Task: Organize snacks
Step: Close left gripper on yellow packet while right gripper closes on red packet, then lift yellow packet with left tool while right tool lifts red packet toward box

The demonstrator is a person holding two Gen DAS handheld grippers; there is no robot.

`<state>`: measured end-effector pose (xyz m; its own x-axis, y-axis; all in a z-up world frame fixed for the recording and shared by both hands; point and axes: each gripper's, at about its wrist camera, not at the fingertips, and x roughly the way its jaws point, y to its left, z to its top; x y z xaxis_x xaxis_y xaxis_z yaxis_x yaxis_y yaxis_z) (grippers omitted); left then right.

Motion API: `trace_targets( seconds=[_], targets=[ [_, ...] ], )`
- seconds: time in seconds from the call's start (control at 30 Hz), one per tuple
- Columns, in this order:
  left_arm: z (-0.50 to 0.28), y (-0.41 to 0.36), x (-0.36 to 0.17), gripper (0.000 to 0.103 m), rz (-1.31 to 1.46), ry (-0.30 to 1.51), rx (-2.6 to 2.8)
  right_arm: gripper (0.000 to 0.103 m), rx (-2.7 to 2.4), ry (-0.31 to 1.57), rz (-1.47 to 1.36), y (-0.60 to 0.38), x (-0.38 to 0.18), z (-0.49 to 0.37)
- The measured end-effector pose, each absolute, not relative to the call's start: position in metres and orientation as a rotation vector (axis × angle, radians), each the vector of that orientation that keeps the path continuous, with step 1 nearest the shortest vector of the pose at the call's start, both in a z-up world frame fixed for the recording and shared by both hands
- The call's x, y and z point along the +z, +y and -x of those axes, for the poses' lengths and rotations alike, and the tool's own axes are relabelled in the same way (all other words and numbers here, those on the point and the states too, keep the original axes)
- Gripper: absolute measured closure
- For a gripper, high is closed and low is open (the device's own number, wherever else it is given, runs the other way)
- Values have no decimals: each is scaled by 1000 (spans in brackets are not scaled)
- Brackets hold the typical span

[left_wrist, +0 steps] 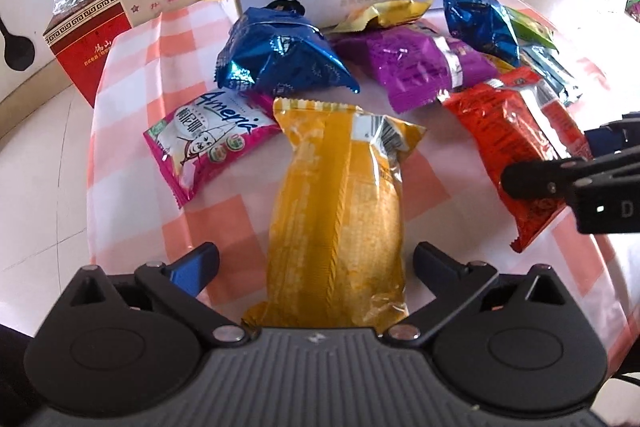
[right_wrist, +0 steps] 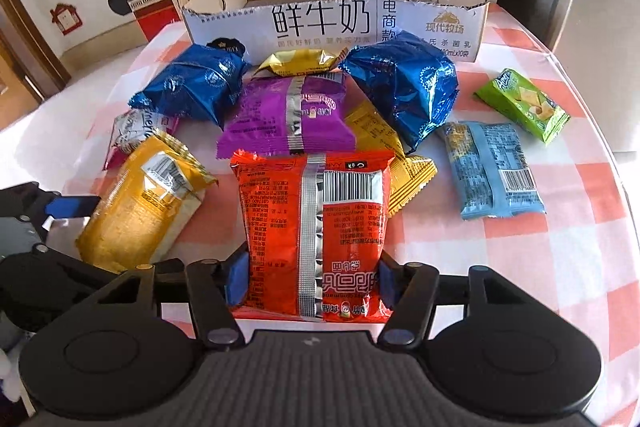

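My right gripper (right_wrist: 312,277) pinches the red packet (right_wrist: 314,227) near the table's front edge — light, crinkly, slippery, so I grip mid-sides; left gripper (left_wrist: 316,263) gapes around the yellow packet (left_wrist: 340,203).

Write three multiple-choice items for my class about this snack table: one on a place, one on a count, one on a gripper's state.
1. Where is the open box?
A. behind the snacks
B. on the floor
C. under the table

2. How many shiny blue packets?
A. one
B. two
C. four

3. The left gripper is
A. open around the yellow packet
B. holding a cup
C. inside the box

Answers:
1 A, it stands at the far table edge.
2 B, one left, one right.
3 A, fingers apart beside the packet.
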<state>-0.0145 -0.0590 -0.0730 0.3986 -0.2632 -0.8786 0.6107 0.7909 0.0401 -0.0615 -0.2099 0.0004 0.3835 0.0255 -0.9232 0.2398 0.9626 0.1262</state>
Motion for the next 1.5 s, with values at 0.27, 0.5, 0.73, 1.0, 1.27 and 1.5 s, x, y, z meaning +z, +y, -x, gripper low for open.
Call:
trace_targets(
  seconds=[0.27,0.5,0.73,1.0,1.27,1.5],
  targets=[
    [20,-61,-68,21,-397,986,-624,36,-156,1157,-265,-210,7,67],
    [31,-67,-62,45,-429,936,-675,36,-163,1154,-265,-209,8,68],
    [26,-60,-54,47,-387,900,-642,36,-172,1140,-261,-210,11,69],
    [29,-56,-40,48,-358,838,-647,36,-170,1115,-259,-210,16,70],
    [32,-55,-29,48,-321,786,-651,36,-181,1081,-276,-212,23,71],
    [33,-55,-17,48,-315,729,-657,36,-149,1060,-230,-208,31,69]
  ],
)
